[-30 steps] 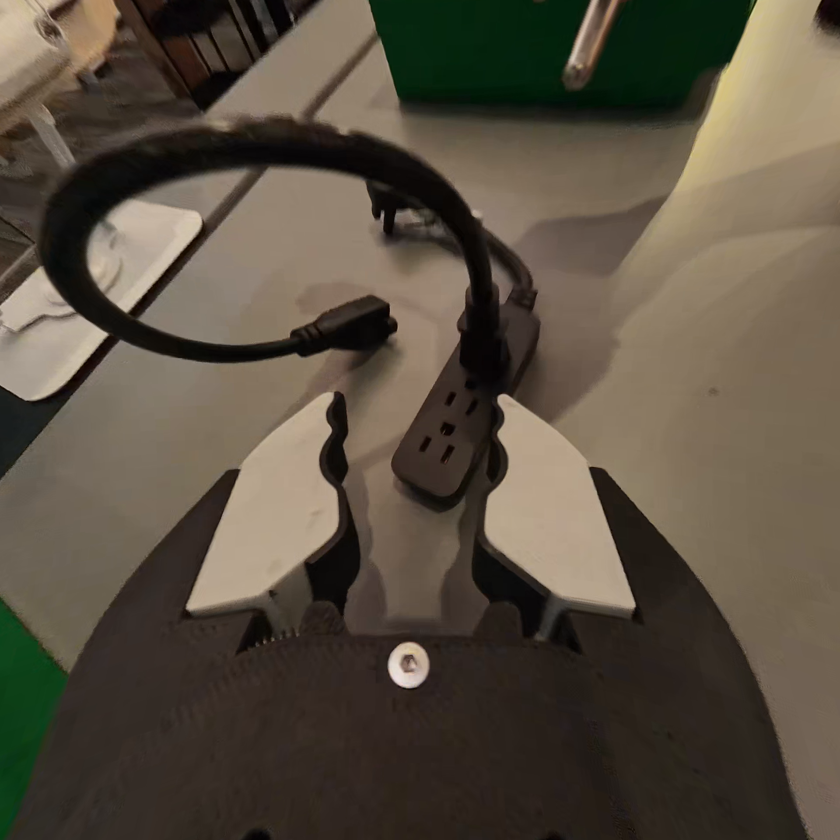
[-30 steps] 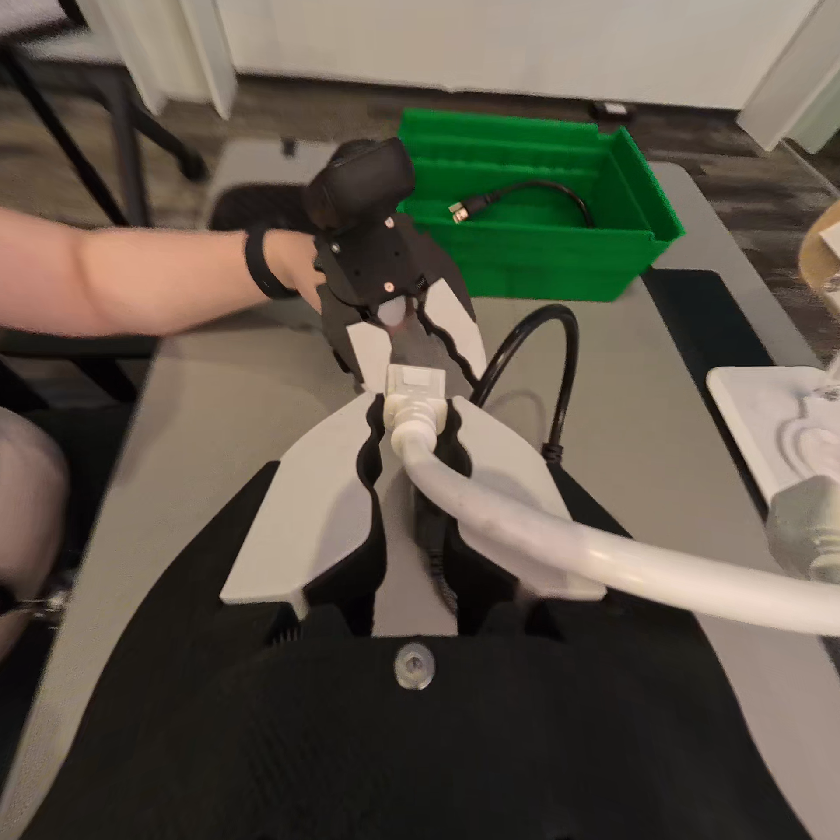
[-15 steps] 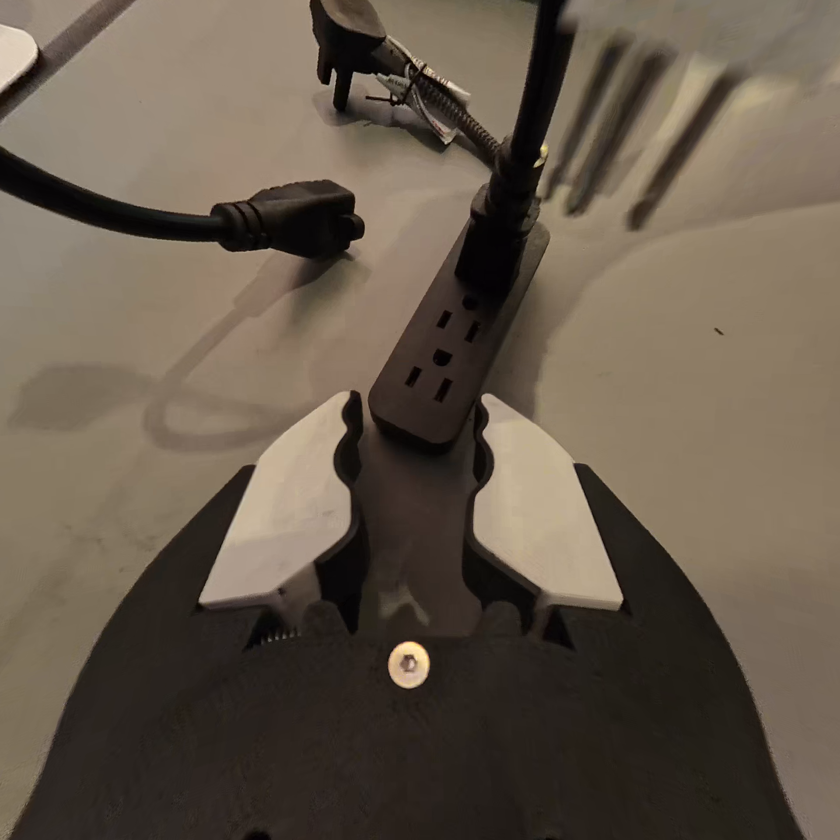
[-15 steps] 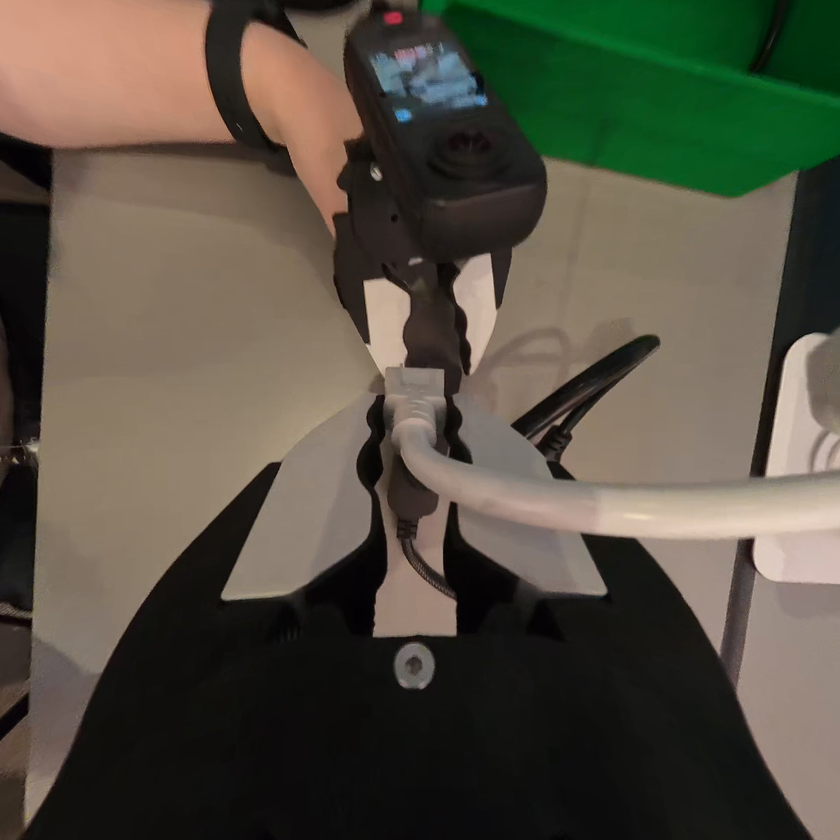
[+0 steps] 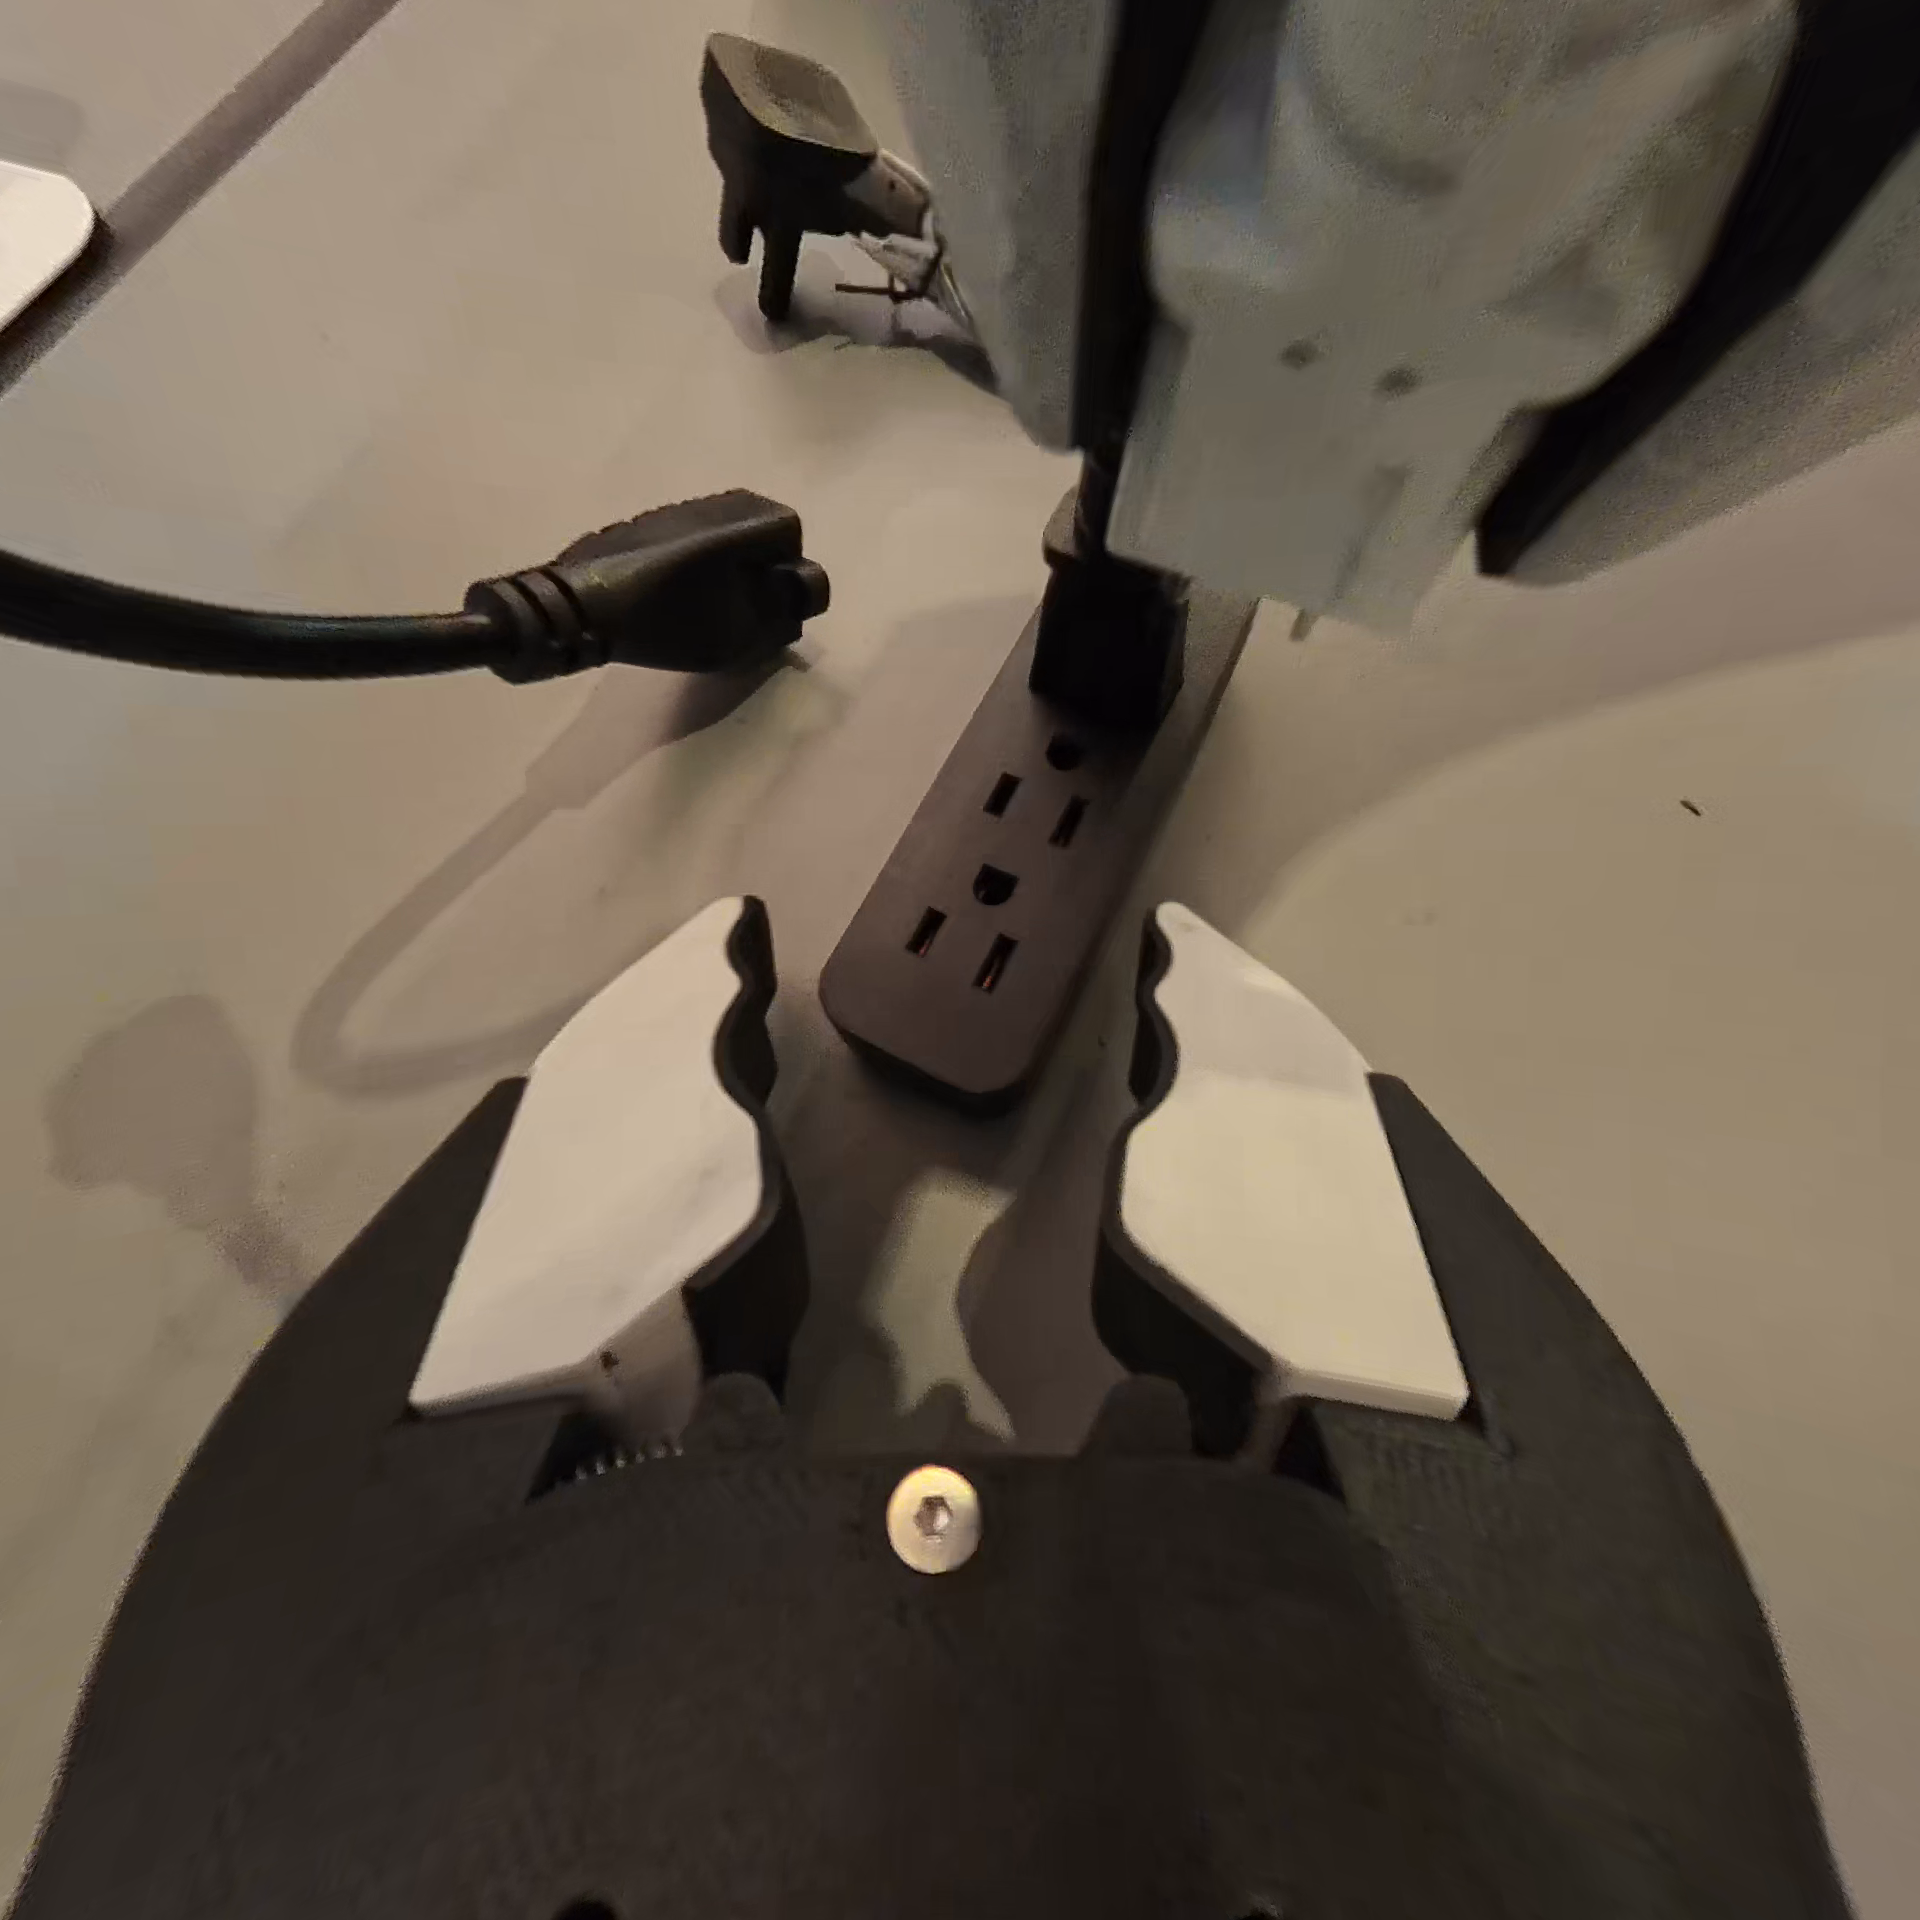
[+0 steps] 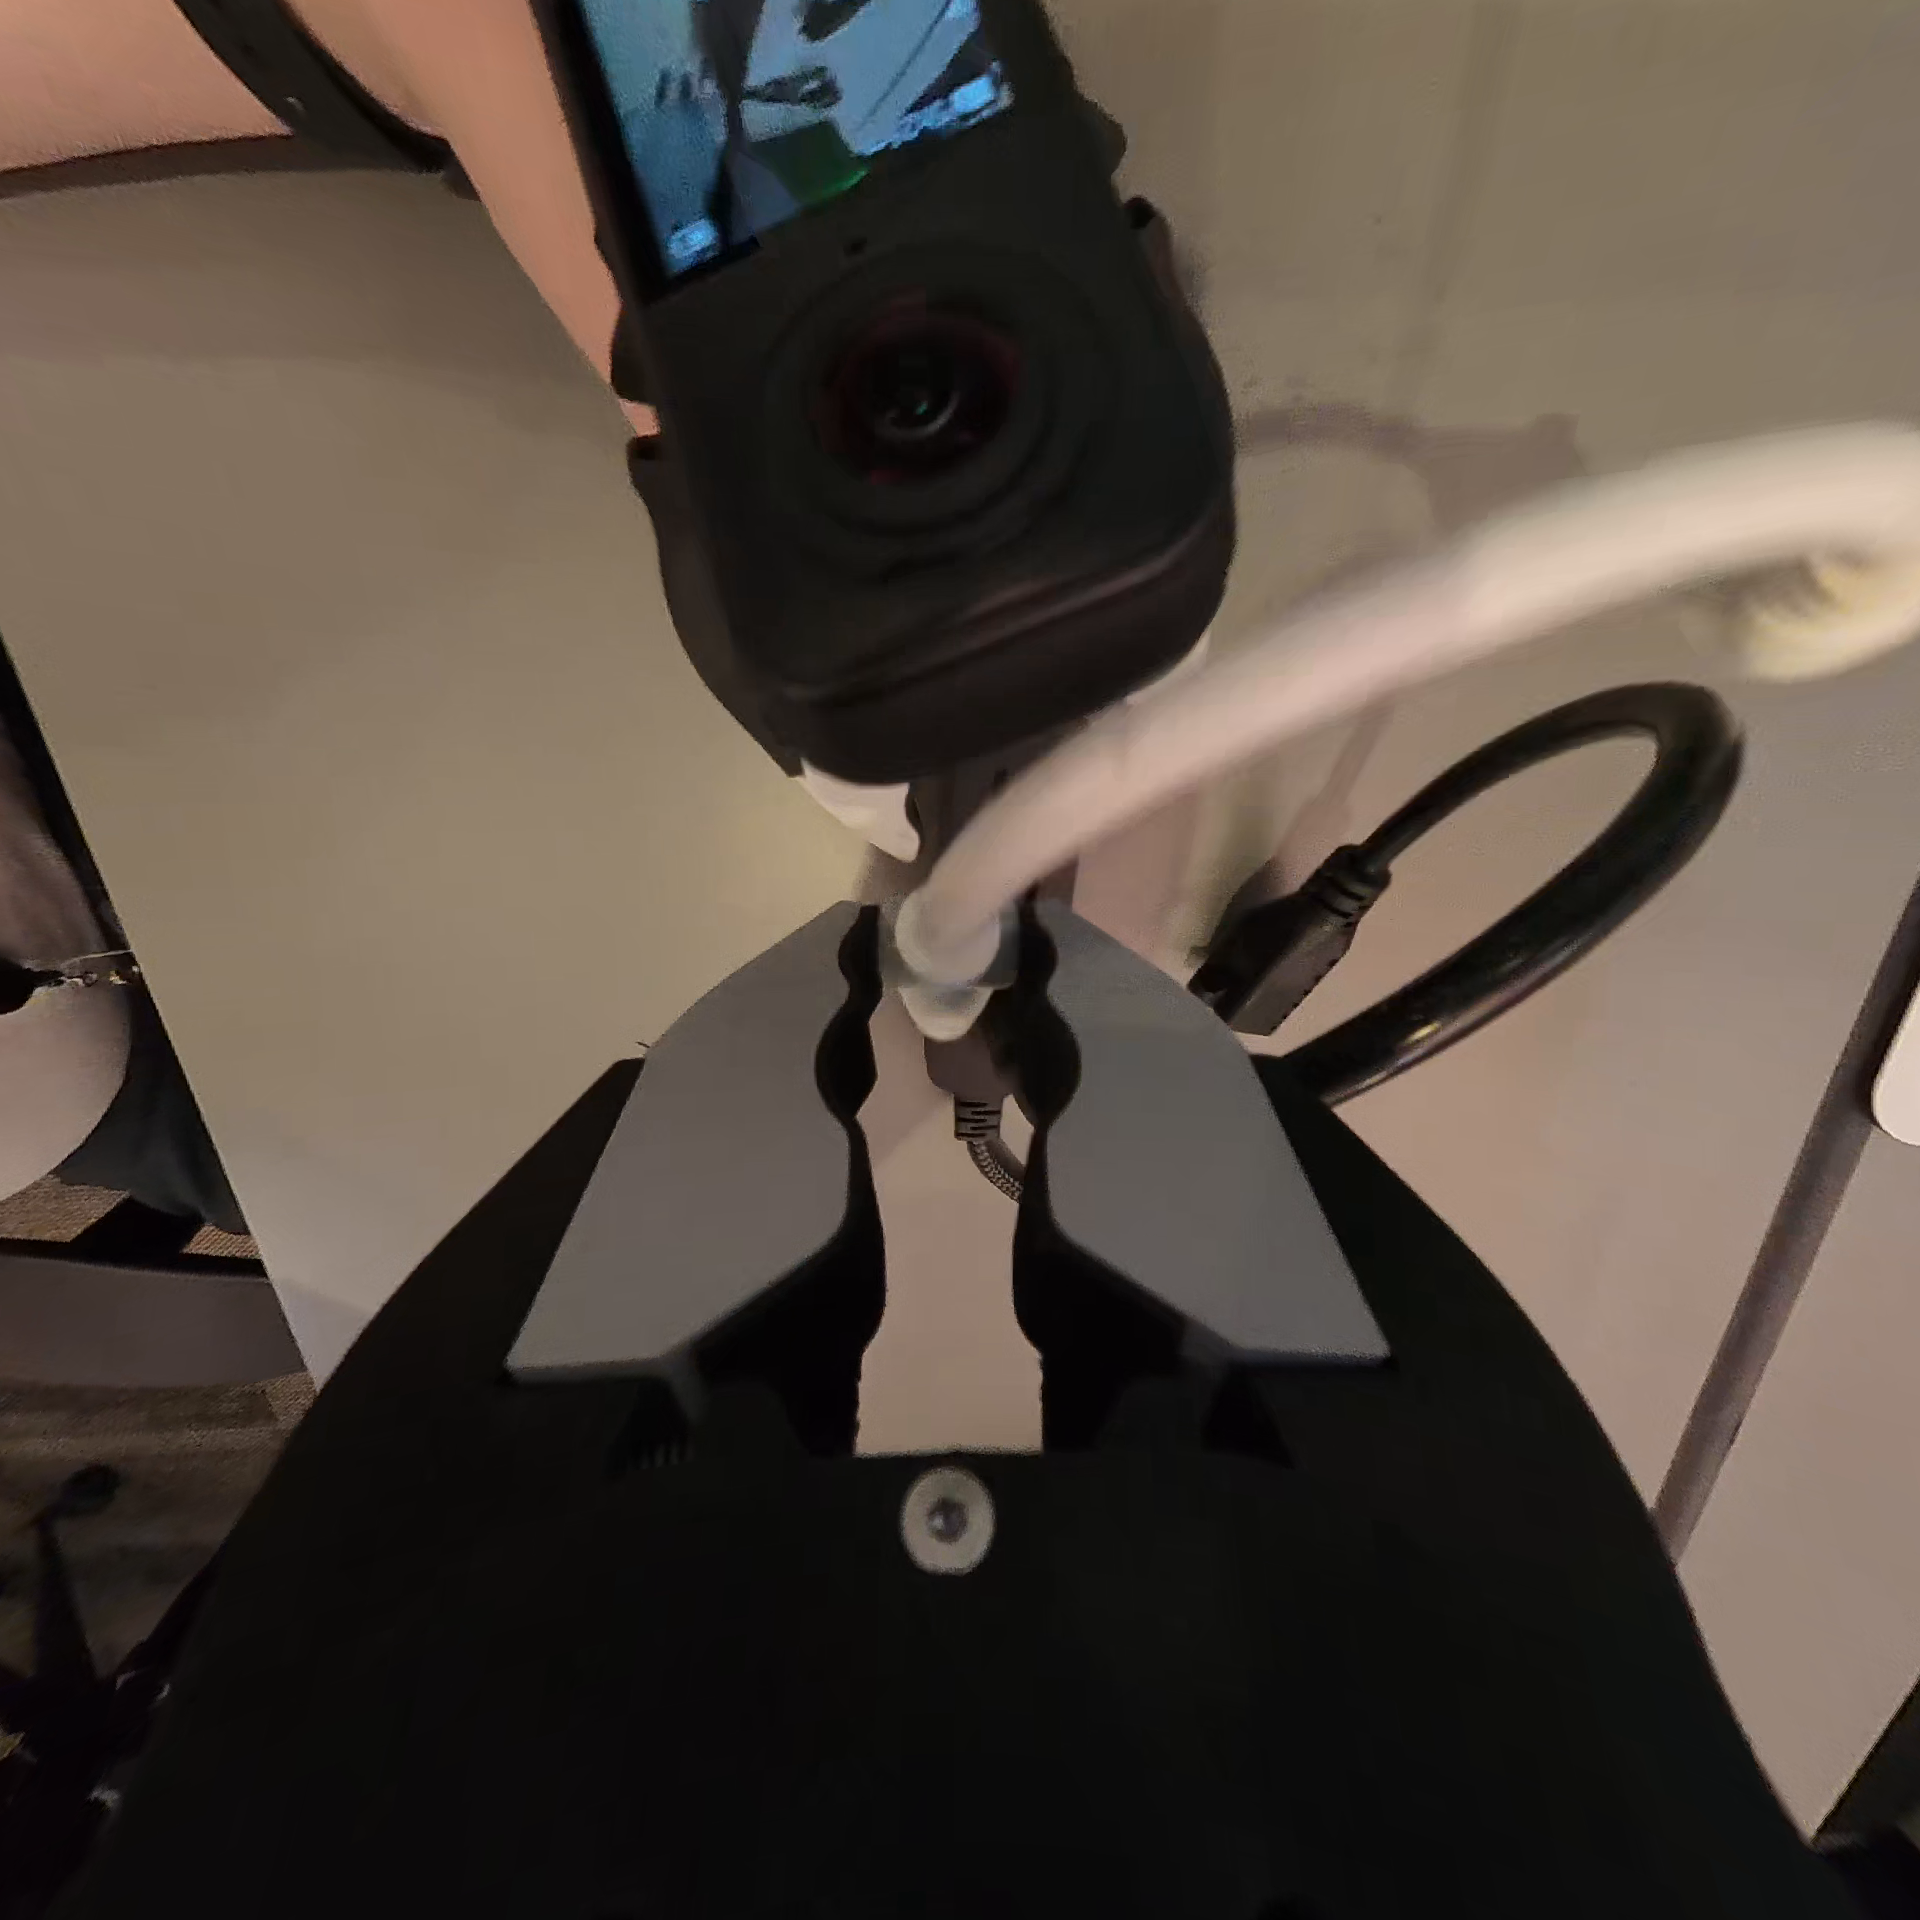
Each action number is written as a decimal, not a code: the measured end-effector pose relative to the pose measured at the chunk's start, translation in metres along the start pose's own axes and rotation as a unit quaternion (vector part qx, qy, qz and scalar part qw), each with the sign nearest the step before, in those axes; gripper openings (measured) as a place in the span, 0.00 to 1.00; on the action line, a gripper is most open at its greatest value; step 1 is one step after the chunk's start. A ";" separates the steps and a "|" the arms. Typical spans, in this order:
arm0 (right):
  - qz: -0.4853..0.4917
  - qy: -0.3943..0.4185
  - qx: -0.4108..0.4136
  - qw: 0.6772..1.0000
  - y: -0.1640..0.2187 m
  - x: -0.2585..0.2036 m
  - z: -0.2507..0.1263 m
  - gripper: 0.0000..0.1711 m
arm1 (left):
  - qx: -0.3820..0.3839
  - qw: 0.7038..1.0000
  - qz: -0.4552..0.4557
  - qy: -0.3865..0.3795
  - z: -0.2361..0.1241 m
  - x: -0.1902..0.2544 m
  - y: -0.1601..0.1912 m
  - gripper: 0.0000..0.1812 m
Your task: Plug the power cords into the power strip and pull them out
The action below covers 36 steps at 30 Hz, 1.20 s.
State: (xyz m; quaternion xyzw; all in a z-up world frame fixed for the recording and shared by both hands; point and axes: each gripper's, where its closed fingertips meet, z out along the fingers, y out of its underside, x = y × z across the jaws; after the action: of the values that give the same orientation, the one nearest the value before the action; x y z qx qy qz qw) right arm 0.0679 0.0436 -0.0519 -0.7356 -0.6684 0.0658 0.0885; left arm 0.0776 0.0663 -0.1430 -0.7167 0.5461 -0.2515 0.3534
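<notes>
Right hand-held gripper (image 6: pixel 951 961) clamped on white plug (image 6: pixel 940 971); left hand-held gripper (image 5: pixel 951 966) open, straddling power strip (image 5: pixel 1023 894). Advised: brace strip, align prongs, press straight.

left gripper (image 5: pixel 951 997) fingers apart, right gripper (image 6: pixel 951 971) clamped

The left wrist view looks down and forward from close above the table (image 5: pixel 312 312), facing the power strip (image 5: pixel 997 914). The right wrist view faces the opposite way, very near the other camera (image 6: pixel 925 436). Both share the power strip (image 6: pixel 961 1060) and the looping black cord (image 5: pixel 312 629) (image 6: pixel 1621 862).
</notes>
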 end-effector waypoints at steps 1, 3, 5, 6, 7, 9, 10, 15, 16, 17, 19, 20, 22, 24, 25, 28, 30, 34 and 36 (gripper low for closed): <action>0.003 0.003 -0.002 1.000 0.001 0.001 0.001 0.15 | -0.004 1.000 -0.001 -0.003 0.001 -0.001 0.001 0.31; 0.015 0.003 0.004 1.000 0.002 0.004 0.001 0.15 | -0.004 1.000 -0.006 0.005 0.001 -0.001 0.001 0.28; 0.023 0.004 0.007 1.000 0.004 0.007 0.001 0.15 | -0.002 1.000 -0.013 0.014 0.000 0.000 0.001 0.28; 0.028 0.002 0.011 1.000 0.005 0.007 0.001 0.15 | -0.001 1.000 -0.015 0.019 0.000 0.001 0.001 0.28; 0.034 -0.007 0.019 0.999 0.004 0.006 0.000 0.15 | 0.000 1.000 -0.016 0.021 0.000 0.001 0.001 0.28; 0.054 -0.038 0.049 0.997 0.001 0.004 -0.002 0.15 | 0.001 1.000 -0.018 0.022 -0.001 0.001 0.001 0.28; 0.065 -0.053 0.065 0.994 0.000 0.003 -0.004 0.15 | 0.005 1.000 -0.020 0.022 -0.002 0.000 0.000 0.28; 0.097 -0.094 0.119 0.984 0.002 0.005 -0.013 0.15 | 0.165 0.980 -0.103 0.053 -0.044 -0.006 -0.040 0.24; 0.097 -0.100 0.127 0.982 0.002 0.004 -0.015 0.15 | 0.208 0.966 -0.129 0.082 -0.058 -0.004 -0.053 0.24; 0.098 -0.100 0.129 0.982 0.004 0.004 -0.015 0.15 | 0.248 0.948 -0.159 0.116 -0.071 0.000 -0.065 0.25; 0.091 -0.097 0.122 0.983 0.007 0.002 -0.015 0.15 | 0.280 0.922 -0.205 0.174 -0.084 0.007 -0.076 0.24; 0.085 -0.097 0.117 0.985 0.008 -0.001 -0.015 0.15 | 0.279 0.917 -0.216 0.186 -0.084 0.009 -0.076 0.25; 0.067 -0.083 0.103 0.989 0.009 -0.005 -0.014 0.15 | 0.281 0.908 -0.240 0.196 -0.084 0.009 -0.078 0.24; 0.047 -0.079 0.090 0.992 0.010 -0.011 -0.013 0.15 | 0.294 0.899 -0.251 0.205 -0.088 0.008 -0.083 0.19; 0.039 -0.077 0.086 0.993 0.010 -0.013 -0.013 0.15 | 0.312 0.893 -0.247 0.211 -0.094 0.010 -0.088 0.18; 0.021 -0.072 0.087 0.993 0.006 -0.019 -0.014 0.15 | 0.365 0.870 -0.243 0.223 -0.112 0.013 -0.102 0.14; -0.004 -0.062 0.082 0.995 0.003 -0.023 -0.014 0.15 | 0.382 0.867 -0.233 0.218 -0.119 0.016 -0.109 0.10; -0.044 -0.054 0.078 0.995 -0.003 -0.028 -0.014 0.16 | 0.383 0.879 -0.181 0.221 -0.130 0.034 -0.119 0.04; -0.046 -0.074 0.070 0.994 -0.005 -0.033 -0.017 0.17 | 0.367 0.892 -0.158 0.210 -0.133 0.041 -0.121 0.04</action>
State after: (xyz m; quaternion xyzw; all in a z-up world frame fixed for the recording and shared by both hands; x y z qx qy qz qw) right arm 0.0634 0.0101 -0.0346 -0.6891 -0.7001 0.1624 0.0932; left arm 0.0631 0.0144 0.0334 -0.5435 0.3563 -0.6310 0.4237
